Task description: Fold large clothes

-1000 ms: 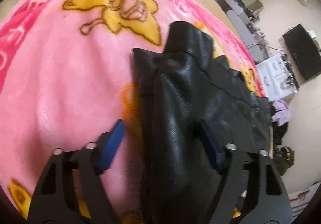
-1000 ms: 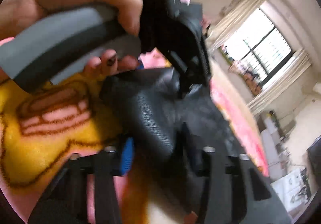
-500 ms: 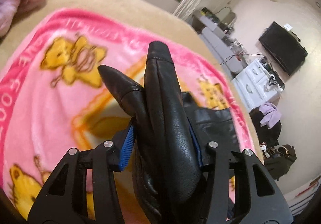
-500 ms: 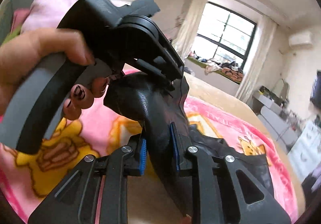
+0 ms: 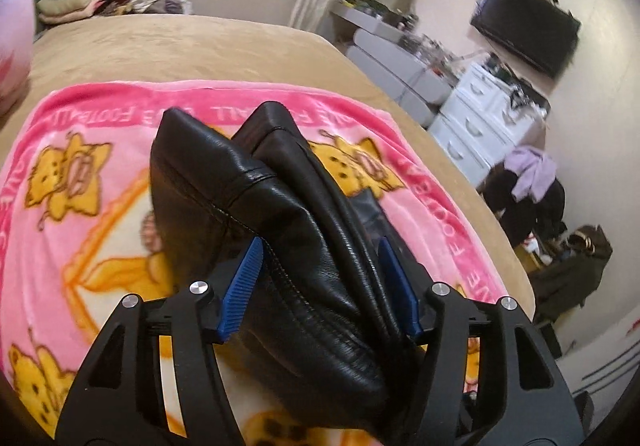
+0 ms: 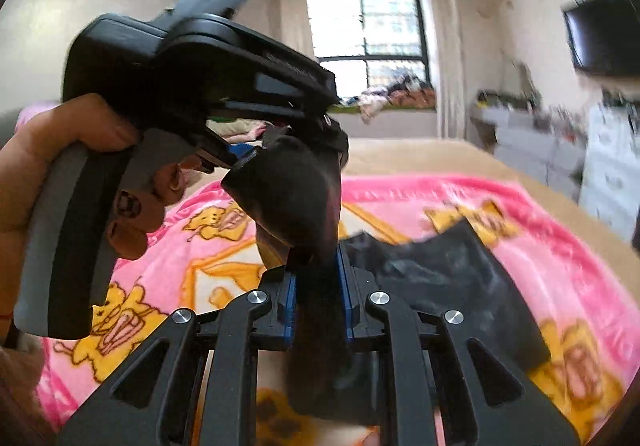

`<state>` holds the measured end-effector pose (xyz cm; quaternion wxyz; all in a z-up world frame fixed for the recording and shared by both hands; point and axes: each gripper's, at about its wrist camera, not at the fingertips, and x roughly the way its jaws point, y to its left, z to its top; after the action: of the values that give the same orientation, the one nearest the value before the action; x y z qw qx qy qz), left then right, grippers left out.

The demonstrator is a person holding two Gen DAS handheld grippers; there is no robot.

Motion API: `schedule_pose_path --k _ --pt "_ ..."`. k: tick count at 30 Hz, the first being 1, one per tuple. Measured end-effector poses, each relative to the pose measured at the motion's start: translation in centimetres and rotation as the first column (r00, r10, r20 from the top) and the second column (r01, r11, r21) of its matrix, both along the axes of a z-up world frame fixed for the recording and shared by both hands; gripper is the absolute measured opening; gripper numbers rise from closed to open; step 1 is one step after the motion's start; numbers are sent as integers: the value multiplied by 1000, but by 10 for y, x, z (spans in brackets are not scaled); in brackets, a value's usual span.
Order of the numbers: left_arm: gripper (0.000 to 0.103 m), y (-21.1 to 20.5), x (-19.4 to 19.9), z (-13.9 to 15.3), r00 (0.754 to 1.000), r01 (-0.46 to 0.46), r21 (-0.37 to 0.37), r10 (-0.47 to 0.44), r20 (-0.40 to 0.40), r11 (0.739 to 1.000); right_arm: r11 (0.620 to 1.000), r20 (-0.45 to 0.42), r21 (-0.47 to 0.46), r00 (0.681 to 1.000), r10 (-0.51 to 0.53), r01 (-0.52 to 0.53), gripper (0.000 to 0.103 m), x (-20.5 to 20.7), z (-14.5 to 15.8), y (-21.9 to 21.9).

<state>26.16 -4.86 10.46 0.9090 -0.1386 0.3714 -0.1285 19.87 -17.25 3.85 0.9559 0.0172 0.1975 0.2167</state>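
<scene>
1. The black leather garment (image 5: pixel 304 246) is lifted above the pink cartoon blanket (image 5: pixel 80 214), which is spread on the tan bed (image 5: pixel 200 46); part of the garment trails down onto the blanket.
2. The left tongs (image 5: pixel 320 278) have a thick bunched fold of the garment between their blue pads (image 5: pixel 240 286); the jaws are opening, though the leather fills the gap and touches both pads.
3. The right tongs (image 6: pixel 318 298) are closing tight on a narrow fold of the garment, pads pressed against it.
4. In the right wrist view, the person's left hand (image 6: pixel 80 174) grips the left tool's handle, above the blanket.
5. Beyond the bed stand a window (image 6: pixel 368 26) and white drawers (image 5: pixel 480 118).
</scene>
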Motion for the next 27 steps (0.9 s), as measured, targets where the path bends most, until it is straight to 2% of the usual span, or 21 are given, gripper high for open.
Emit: schedule_pose_path --k 5,8,10,13,16,18,20,21,23,24,25,27 --pt "58 -24 3 1 999 38 -80 -36 15 996 989 -96 134 994 -54 67 15 0 -20 -39" --pt "60 -24 -1 1 999 9 -77 -7 33 997 971 -174 209 981 -81 117 15 8 -32 -68" --pt "61 -17 -2 -10 1000 -17 -73 17 9 997 952 -233 263 968 -95 157 15 14 -40 -85" --pt "61 -5 -4 -44 996 -70 -15 69 -62 997 904 -330 367 940 -92 218 15 17 -56 -110" --pt "61 4 -5 -81 986 -87 9 88 -139 996 872 -378 411 920 -103 266 15 13 -61 -124" --pt "61 5 -4 -109 977 -81 8 81 -199 997 849 -423 429 899 -113 308 15 11 -69 -135" --pt "63 1 -4 -126 974 -65 -21 59 -217 998 837 -481 420 868 -122 350 17 13 -79 -141" --pt "63 0 -3 -127 974 -64 -20 58 -218 998 827 -523 429 847 -102 364 20 17 -87 -144" --pt "63 -4 -3 -127 975 -50 -17 45 -217 999 810 -539 464 840 -64 359 39 19 -91 -150" --pt "63 -7 -2 -126 976 -38 -15 34 -217 999 813 -532 462 844 -65 354 66 19 -86 -151" --pt "63 -10 -2 -124 976 -27 -7 25 -215 1000 824 -505 462 861 -61 329 75 17 -74 -150" --pt "63 -17 -3 -123 977 -15 17 18 -212 1000 830 -464 471 884 -55 299 80 22 -58 -152"
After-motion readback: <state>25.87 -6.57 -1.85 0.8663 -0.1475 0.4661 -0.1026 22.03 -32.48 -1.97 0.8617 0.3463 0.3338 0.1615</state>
